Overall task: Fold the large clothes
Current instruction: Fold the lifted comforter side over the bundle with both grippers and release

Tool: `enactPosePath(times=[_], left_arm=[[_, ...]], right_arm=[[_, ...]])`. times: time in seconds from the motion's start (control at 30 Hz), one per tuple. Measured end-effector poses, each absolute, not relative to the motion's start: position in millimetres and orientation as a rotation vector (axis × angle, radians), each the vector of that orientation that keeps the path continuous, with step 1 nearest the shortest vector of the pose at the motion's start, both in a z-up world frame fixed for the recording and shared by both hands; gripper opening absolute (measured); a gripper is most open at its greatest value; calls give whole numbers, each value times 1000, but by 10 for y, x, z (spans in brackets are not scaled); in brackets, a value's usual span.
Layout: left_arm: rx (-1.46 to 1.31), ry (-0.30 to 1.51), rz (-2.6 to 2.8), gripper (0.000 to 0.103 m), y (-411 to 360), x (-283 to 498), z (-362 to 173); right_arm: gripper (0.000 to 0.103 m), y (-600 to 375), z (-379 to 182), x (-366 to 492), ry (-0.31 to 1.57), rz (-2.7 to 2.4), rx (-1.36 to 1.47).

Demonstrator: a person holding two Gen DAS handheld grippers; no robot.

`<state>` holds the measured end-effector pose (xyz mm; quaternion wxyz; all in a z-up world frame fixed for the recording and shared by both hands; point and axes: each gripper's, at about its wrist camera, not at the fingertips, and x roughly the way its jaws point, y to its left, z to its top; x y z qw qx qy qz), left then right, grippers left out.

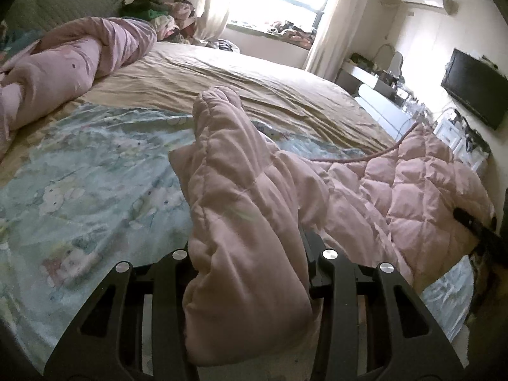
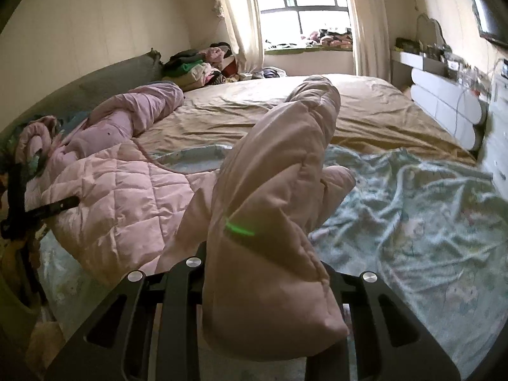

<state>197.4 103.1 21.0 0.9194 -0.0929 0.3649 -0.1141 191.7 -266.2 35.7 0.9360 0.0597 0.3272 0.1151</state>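
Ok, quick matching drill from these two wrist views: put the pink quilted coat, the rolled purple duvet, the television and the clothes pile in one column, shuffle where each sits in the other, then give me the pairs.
1. pink quilted coat
2. rolled purple duvet
3. television
4. clothes pile

A. on the wall
B. clamped in the left gripper and the right gripper
C. far corner, beside the curtain
D. along the headboard side of the bed

Pairs: 1-B, 2-D, 3-A, 4-C

A lived-in home bedroom — a wide bed [image 1: 260,76] under a curtained window [image 2: 304,3], a wall-mounted television [image 1: 473,89], a white dresser [image 2: 444,101], clothes piled [image 2: 193,66] at the bed's far corner.
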Motion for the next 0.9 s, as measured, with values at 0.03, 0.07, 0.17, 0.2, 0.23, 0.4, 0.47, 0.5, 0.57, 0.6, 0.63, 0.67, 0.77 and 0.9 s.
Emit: enactPosePath(times=[0.03, 0.07, 0.17, 0.2, 0.23, 0.4, 0.47, 0.5, 0.57, 0.6, 0.63, 0.67, 0.77, 0.9], left_arm=[[-187, 754, -228, 32, 1038, 1943, 174], [-186, 757, -222, 32, 1051, 1918, 130], [-188, 780, -198, 33, 1102, 1911, -16], [-188, 785, -192, 33, 1119, 1908, -54], [-191, 796, -183, 33, 1148, 1909, -110], [-201, 837, -146, 39, 1246, 1888, -368], [-205, 847, -136, 43, 1270, 1872, -447], [-202, 848, -129, 45, 1268, 1865, -465], [-180, 853, -108, 51, 1256, 1850, -510], [-170, 853, -97, 57, 1258, 1844, -524], [-165, 854, -87, 61, 1268, 1843, -535], [-162, 852, -72, 65, 1284, 1827, -536], [-119, 845, -42, 70, 1252, 1753, -486], [-70, 817, -20, 81, 1200, 1595, -346]], right_arm=[[25, -2687, 314, 1886, 676, 232, 133], [25, -2704, 287, 1860, 681, 228, 138], [26, -2778, 158, 1818, 704, 201, 166], [26, -2811, 108, 1814, 712, 191, 175], [26, -2863, 30, 1818, 730, 170, 190], [35, -3092, -357, 1857, 827, 74, 268], [42, -3150, -529, 1870, 874, 30, 283], [52, -3165, -601, 1874, 894, 14, 284], [63, -3210, -747, 1880, 937, -30, 302], [65, -3232, -798, 1871, 949, -40, 322], [74, -3235, -817, 1857, 953, -50, 329], [84, -3236, -811, 1843, 958, -82, 315], [90, -3162, -695, 1773, 943, -133, 217], [98, -3081, -380, 1539, 841, -184, 101]])
